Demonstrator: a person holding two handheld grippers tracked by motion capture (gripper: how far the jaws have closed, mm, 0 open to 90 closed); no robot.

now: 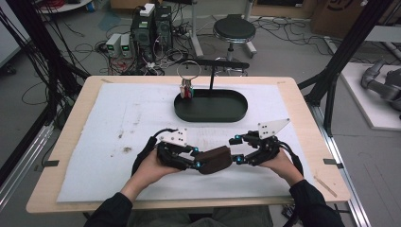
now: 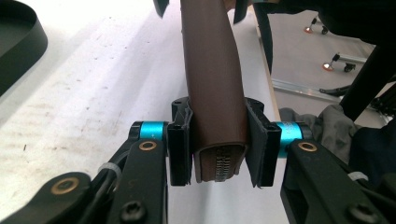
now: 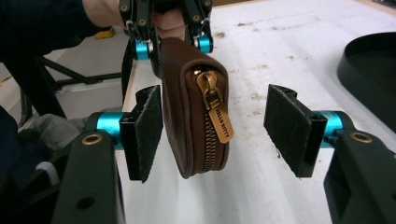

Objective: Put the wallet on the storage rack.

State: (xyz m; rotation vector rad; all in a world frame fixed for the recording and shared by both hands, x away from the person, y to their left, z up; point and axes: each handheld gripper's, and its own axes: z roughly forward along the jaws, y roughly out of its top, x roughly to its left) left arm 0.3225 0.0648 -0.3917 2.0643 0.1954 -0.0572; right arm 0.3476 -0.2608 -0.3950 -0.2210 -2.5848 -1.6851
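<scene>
Above the white mat (image 1: 118, 123), near the table's front edge, the left gripper (image 1: 196, 158) clamps one end of a brown zip pouch (image 1: 213, 159), holding it off the surface. At the pouch's other end the right gripper (image 1: 238, 150) has its jaws spread, one pad (image 3: 148, 132) just beside the pouch, the other well clear. A black tray (image 1: 210, 112) sits farther back.

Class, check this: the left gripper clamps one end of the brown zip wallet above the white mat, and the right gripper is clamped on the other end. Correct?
Not quite. The right gripper stands open; its pads are clear of the brown zip wallet, as the right gripper view shows. The left gripper does clamp its end.
</scene>
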